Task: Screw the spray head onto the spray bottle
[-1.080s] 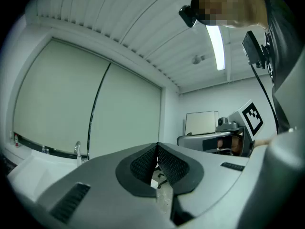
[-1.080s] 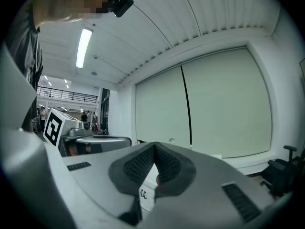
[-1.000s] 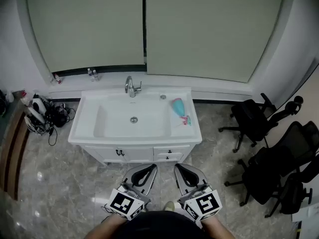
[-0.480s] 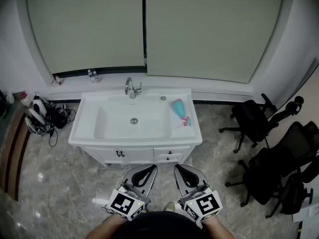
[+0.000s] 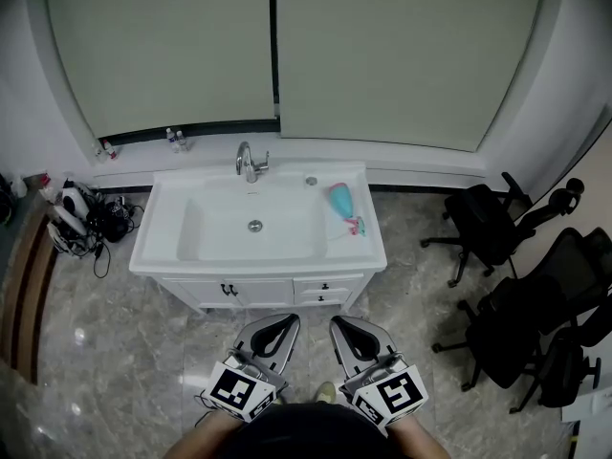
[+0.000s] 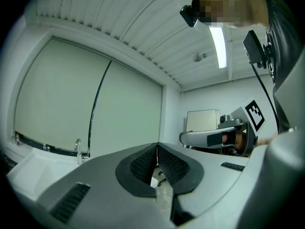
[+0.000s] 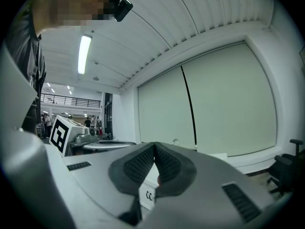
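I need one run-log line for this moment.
left tool: shut, empty | right tool: shut, empty | spray bottle: lying on right ledge of sink, untouched | stage: not yet reached

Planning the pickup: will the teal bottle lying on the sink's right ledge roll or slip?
Lying on its side, the teal bottle probably rolls if nudged. It looks like smooth plastic, so likely light and slippery against the glossy white sink ledge.

From overhead the head camera looks steeply down, well back from the washbasin (image 5: 153,247); cameras on the left gripper (image 5: 285,321) and right gripper (image 5: 338,321) sit low, right behind their jaws, facing level; all three catch the blinds (image 5: 402,55).
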Tool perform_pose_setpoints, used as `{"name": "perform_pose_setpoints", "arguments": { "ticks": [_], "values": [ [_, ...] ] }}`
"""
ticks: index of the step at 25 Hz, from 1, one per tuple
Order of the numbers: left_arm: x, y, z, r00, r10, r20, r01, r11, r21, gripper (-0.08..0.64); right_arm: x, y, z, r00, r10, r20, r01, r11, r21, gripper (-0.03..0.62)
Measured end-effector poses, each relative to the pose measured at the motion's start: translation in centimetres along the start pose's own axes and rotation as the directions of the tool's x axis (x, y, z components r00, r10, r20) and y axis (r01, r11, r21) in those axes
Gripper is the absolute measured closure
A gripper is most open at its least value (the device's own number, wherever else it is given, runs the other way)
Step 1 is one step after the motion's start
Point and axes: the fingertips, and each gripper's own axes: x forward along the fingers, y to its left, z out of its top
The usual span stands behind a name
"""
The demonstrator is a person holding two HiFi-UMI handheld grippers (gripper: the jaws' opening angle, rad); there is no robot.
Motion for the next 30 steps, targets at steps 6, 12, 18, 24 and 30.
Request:
{"name": "perform_pose_setpoints", "arguments": {
  "ticks": [6, 12, 18, 24, 30],
  "values": [
    [0.7, -0.7, -0.8, 1.0, 0.004, -0.021, -0.004, 1.0, -0.008, 0.555, -0.6, -0.7, -0.7, 1.0, -0.005, -0.013, 0.005, 1.0, 0.008, 0.592],
    [2.3, -2.1, -1.6, 0.999, 0.007, -0.04, -0.007, 1.0, -0.007, 0.555, -1.7, -2.7, -1.3, 1.0, -0.014, -0.019, 0.014, 1.0, 0.013, 0.592],
    [4.4, -3.9, -1.9, 0.999, 0.016, -0.049, -0.016, 1.0, 0.0, 0.555, -3.4, -5.0, -1.6, 1.0, -0.008, -0.015, 0.008, 1.0, 0.01, 0.592],
    [6.7, -5.6, -2.6, 0.997, 0.03, -0.07, -0.029, 1.0, 0.006, 0.555, -5.0, -7.9, -2.0, 1.0, 0.0, -0.009, 0.001, 1.0, 0.029, 0.592],
    [8.6, -6.5, -3.2, 0.994, 0.051, -0.093, -0.05, 0.999, 0.015, 0.555, -6.1, -10.5, -2.8, 1.0, -0.004, -0.006, 0.004, 0.998, 0.062, 0.592]
  ]
}}
